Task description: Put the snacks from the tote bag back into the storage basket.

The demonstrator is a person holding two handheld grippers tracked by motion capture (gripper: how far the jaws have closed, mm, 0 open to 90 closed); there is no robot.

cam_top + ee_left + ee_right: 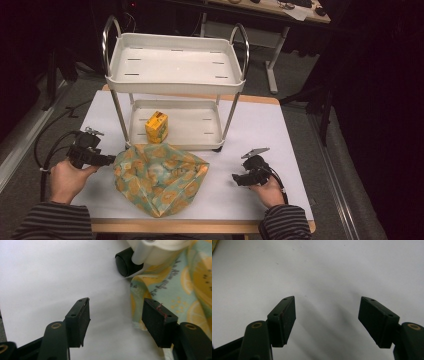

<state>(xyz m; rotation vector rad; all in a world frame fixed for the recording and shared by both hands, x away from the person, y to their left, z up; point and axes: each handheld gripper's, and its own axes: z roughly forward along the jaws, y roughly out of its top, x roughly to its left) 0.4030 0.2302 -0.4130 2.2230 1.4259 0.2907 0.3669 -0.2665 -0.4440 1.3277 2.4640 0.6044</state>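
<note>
Both claws gape empty: left claw [115, 312] beside crumpled lemon-print cloth [159, 176], right claw [327, 318] apart.

The cloth [159, 177] looks like soft, matt printed fabric, creased. The cart [175, 65] has glossy white plastic trays and shiny metal posts. The table [280, 135] carries a smooth, matt white covering over a wooden edge. The carton [156, 126] looks like printed cardboard.
</note>
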